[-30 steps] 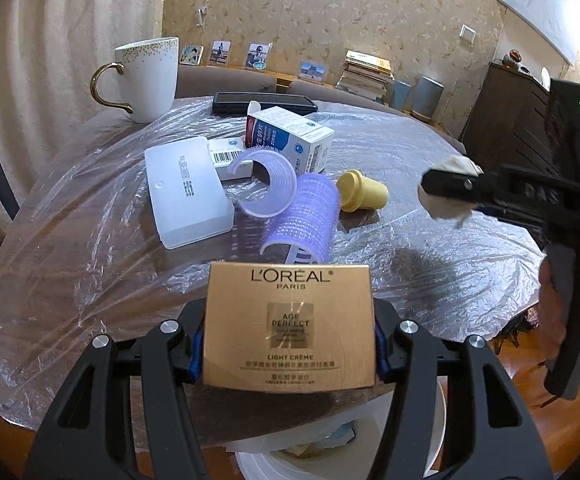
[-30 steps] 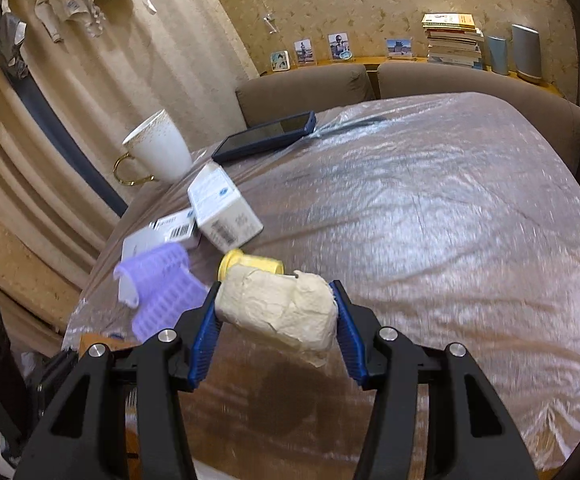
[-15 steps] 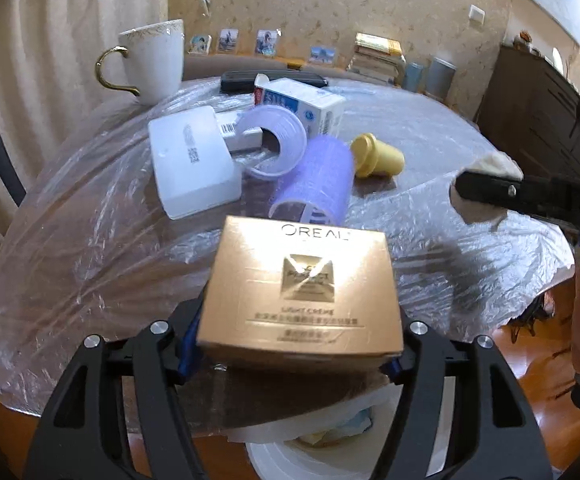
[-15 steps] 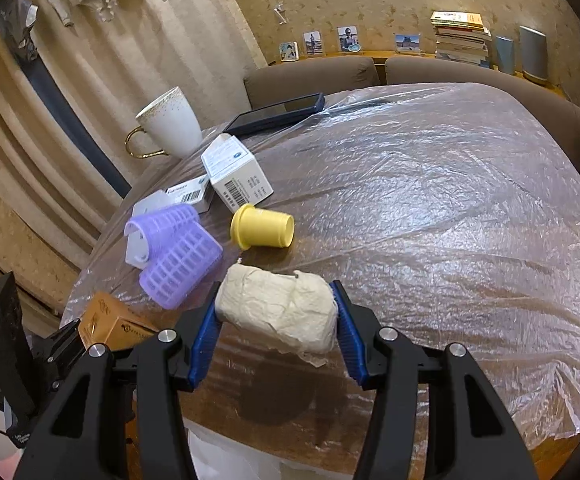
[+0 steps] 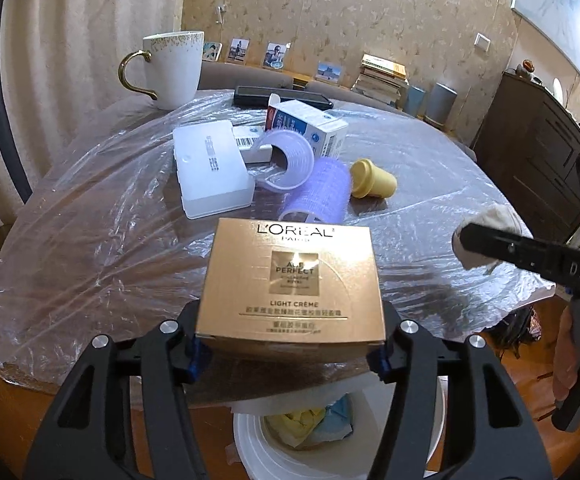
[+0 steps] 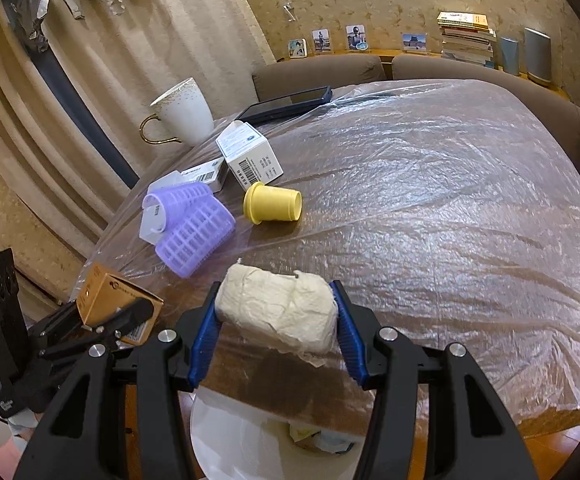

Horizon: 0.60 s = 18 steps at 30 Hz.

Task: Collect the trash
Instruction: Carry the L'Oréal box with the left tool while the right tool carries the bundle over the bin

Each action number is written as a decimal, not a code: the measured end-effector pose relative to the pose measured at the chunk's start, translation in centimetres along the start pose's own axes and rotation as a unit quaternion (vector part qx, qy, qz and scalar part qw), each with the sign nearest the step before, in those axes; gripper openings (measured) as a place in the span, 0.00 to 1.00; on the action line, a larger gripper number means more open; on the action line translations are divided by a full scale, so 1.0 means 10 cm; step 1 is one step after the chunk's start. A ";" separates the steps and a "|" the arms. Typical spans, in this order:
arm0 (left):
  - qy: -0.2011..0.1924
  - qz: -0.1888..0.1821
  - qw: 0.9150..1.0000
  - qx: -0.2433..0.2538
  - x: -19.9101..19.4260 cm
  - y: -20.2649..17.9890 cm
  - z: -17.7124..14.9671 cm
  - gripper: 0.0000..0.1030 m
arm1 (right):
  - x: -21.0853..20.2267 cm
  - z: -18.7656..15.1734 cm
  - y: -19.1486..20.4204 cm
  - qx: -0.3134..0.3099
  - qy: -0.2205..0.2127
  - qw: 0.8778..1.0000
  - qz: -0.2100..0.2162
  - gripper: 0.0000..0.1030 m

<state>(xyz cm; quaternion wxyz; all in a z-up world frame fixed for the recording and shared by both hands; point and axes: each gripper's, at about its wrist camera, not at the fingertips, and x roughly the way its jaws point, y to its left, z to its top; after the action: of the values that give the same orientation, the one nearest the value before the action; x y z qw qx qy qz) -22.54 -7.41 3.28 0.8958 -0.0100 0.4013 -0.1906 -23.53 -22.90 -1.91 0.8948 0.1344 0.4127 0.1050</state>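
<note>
Both grippers are carrying trash toward the bin, and the drop is the step in hand. The left gripper (image 5: 290, 344) is pinching the gold box (image 5: 291, 280) by its two sides, holding it in the air over the near edge of the bench (image 5: 90, 240). The right gripper (image 6: 276, 334) is pinching the paper wad (image 6: 276, 312) between its blue fingers (image 6: 204, 340), also just past the bench edge. The white bin (image 5: 250, 436) is sitting on the floor below both loads, with yellow and blue scraps already inside.

By my judgement, the next move is calling for each gripper to sit squarely over the bin mouth, then spread its fingers; the box is wide, so it needs centring to miss the rim.

The left view is showing the box's printed top and the bin's contents clearly, with the wad only partly visible behind the right gripper's finger. The right view is showing the wad whole, the box from its side at lower left, and the bin rim (image 6: 218, 440) directly beneath. Rollers (image 6: 194, 236), a yellow cap (image 6: 272, 202), a carton (image 6: 250, 156) and a mug (image 6: 184, 114) are lying on the bench.
</note>
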 end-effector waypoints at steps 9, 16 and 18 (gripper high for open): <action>0.011 -0.014 1.000 0.016 -0.12 -0.12 0.00 0.58 | -0.19 -0.14 -0.07 0.013 0.009 1.000 0.015 0.50; 0.027 -0.038 0.998 0.030 -0.22 -0.20 -0.07 0.58 | -0.35 -0.28 -0.10 0.005 0.019 1.000 0.015 0.50; 0.030 -0.041 0.998 0.035 -0.24 -0.22 -0.09 0.58 | -0.38 -0.34 -0.10 0.002 0.024 1.000 0.015 0.50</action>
<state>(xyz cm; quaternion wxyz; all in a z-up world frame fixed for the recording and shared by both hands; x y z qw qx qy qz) -25.40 -8.49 4.81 0.8745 0.0105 0.4206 -0.2411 -28.42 -24.43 -1.66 0.8824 0.1403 0.4324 0.1210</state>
